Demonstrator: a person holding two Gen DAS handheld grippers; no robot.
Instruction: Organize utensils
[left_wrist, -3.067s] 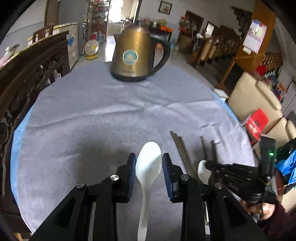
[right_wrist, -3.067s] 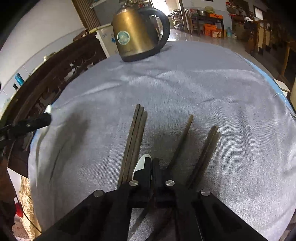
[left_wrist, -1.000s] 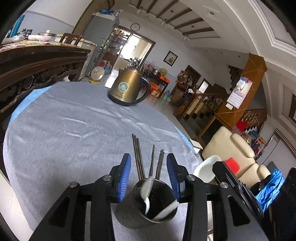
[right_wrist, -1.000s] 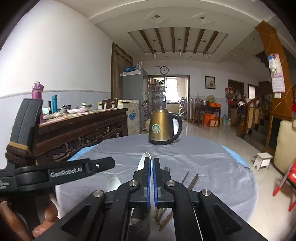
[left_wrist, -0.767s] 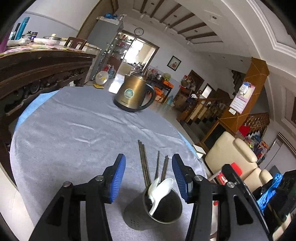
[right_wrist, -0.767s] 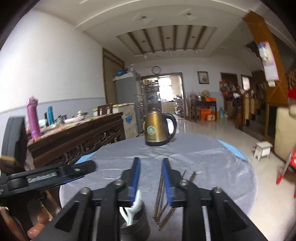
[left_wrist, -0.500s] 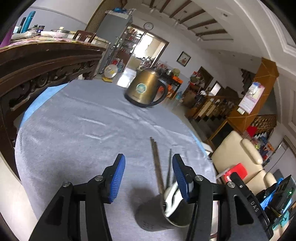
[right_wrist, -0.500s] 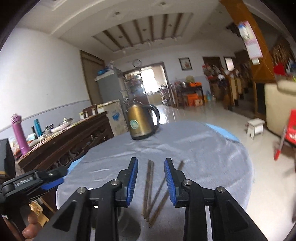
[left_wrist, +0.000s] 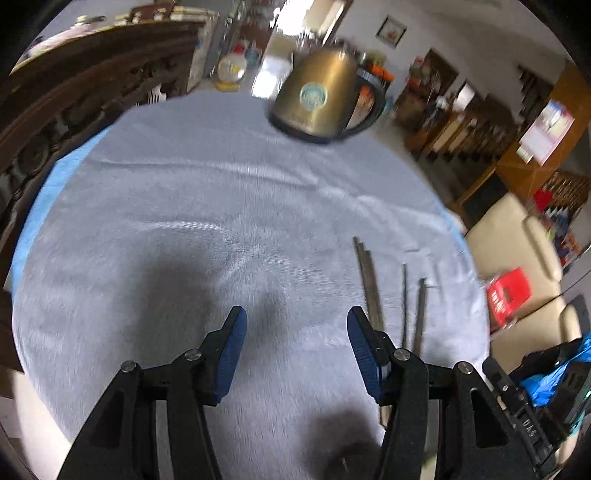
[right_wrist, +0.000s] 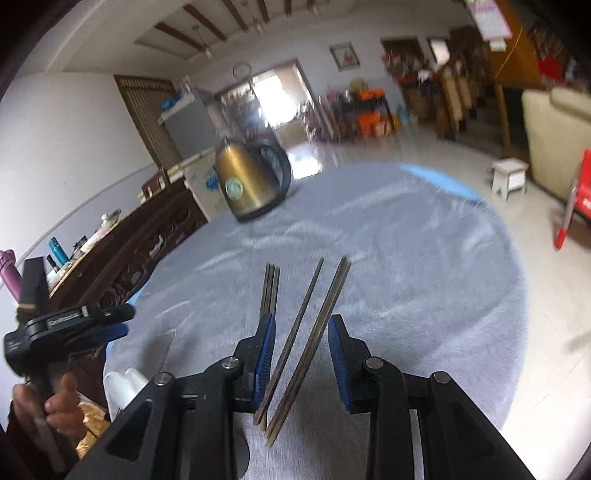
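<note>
Dark chopsticks (right_wrist: 310, 332) lie in loose groups on the grey tablecloth (right_wrist: 406, 258), two groups running between the parted, empty jaws of the right gripper (right_wrist: 301, 350), while the left gripper (left_wrist: 295, 347) hovers beside them, wide and empty, the gold kettle (left_wrist: 325, 96) standing well beyond.

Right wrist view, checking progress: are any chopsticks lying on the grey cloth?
Yes, several dark chopsticks lie flat on the grey cloth, unheld.
</note>
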